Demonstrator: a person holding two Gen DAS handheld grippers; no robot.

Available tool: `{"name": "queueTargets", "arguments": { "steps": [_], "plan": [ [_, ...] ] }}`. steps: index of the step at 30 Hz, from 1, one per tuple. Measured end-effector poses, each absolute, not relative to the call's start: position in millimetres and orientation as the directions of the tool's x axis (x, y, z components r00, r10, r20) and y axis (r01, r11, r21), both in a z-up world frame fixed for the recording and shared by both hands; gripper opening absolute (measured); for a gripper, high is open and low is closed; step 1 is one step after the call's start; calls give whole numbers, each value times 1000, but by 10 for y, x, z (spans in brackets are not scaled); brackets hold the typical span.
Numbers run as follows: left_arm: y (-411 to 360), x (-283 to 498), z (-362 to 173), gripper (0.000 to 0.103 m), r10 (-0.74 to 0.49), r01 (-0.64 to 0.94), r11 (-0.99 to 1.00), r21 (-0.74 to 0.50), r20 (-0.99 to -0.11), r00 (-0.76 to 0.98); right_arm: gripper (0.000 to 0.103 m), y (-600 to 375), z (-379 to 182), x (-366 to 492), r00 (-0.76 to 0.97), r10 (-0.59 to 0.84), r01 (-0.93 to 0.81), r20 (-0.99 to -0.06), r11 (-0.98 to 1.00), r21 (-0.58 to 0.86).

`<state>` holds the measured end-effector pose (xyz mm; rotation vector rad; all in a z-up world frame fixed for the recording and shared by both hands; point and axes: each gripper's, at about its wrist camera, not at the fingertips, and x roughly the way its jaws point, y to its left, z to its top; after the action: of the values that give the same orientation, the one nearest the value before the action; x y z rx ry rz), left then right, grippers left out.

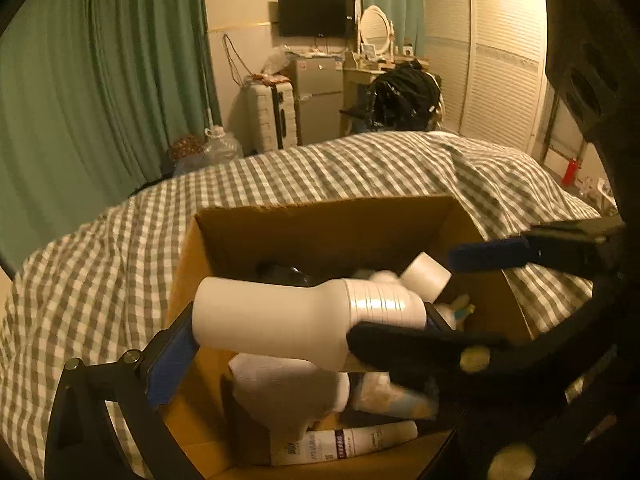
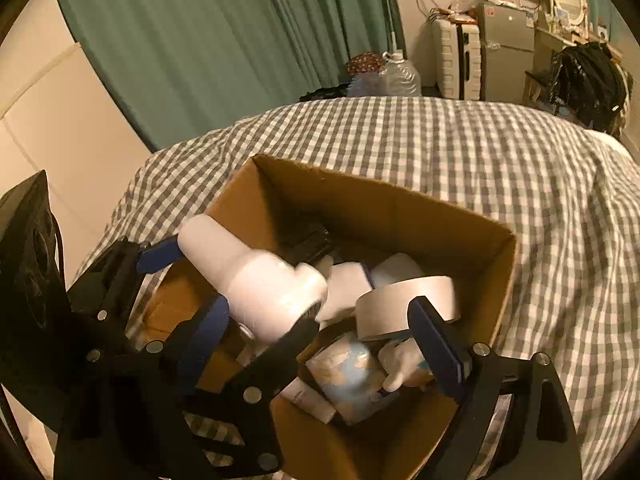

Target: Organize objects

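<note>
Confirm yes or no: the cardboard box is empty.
No. The cardboard box holds a tape roll and several bottles and packets.

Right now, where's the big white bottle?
The white bottle lies sideways in the left tool, above the near-left part of the cardboard box on the checked bedspread.

left tongs [image 1: 276,344] clamped, right tongs [image 2: 320,336] wide

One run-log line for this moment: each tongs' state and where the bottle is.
left tongs: shut on white bottle | right tongs: open, nothing held | bottle: above cardboard box | box: on checked bedspread
</note>
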<state>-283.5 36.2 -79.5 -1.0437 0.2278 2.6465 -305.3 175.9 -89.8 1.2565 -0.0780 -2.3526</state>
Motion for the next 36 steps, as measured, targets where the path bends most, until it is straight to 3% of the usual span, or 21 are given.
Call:
{"name": "queueTargets", "arguments": {
  "steps": [4,7,21,36],
  "plan": [
    [390,-2725,-713,103,248,-358,-933,36,-655,-714,90,1874,-882,-3111,-548,-303,280,-779,-945,170],
    [429,-2684,-672,103,229,-357,-931,77,-640,-734,90,2002,-860,-3108,-535,-372,274,-758,-926,261],
    [204,-2634,-347,103,130,-228,-970,83,-615,-777,90,2141,-383,-2836,-688,-295,216,-663,-955,202],
    [-17,-1758,678,103,100,-140,-988,58,-446,-889,95,2289,698,-1684,-896,-187,173,-402,-982,71]
  ]
}}
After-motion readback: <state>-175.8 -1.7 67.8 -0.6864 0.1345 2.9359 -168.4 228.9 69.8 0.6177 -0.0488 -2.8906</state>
